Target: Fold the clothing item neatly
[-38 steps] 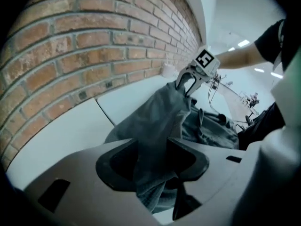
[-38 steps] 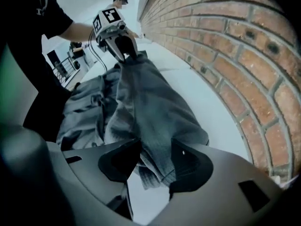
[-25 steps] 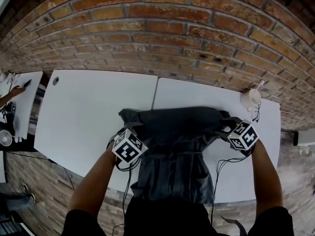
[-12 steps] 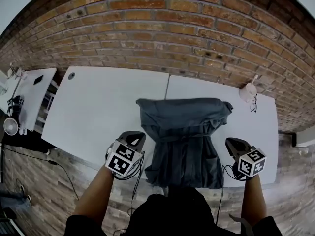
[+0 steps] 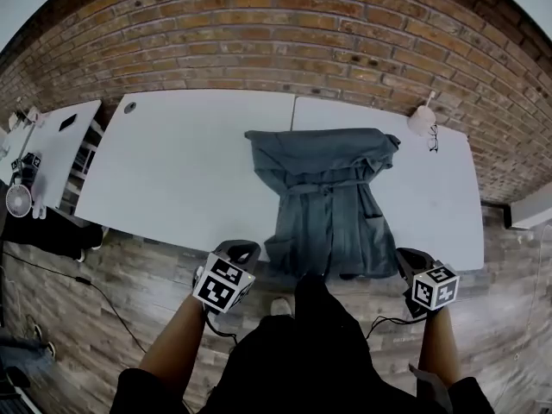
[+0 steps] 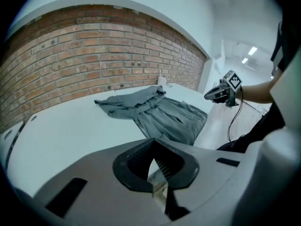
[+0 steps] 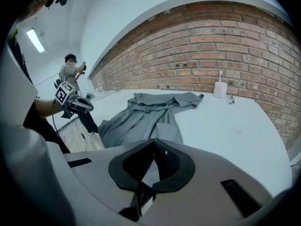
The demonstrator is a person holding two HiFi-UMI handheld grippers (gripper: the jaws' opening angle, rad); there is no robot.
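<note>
The garment [image 5: 332, 205] lies on the table [image 5: 172, 171], reaching its near edge. At its two o'clock, by the wall [image 5: 276, 41], stands a small container [image 5: 420, 121]. The left gripper [image 5: 241, 251] is at seven o'clock and the right gripper [image 5: 407, 258] at five.

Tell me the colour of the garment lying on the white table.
The garment is plain dark grey, with no pattern; it shows best in the head view.

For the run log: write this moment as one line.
left gripper: shut, empty | right gripper: shut, empty | grey garment: spread on white table, untouched

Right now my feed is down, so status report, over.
Left hand-held gripper, right hand-held gripper: shut, empty. Grey garment on table, hem overhanging. Nothing in the way.
</note>
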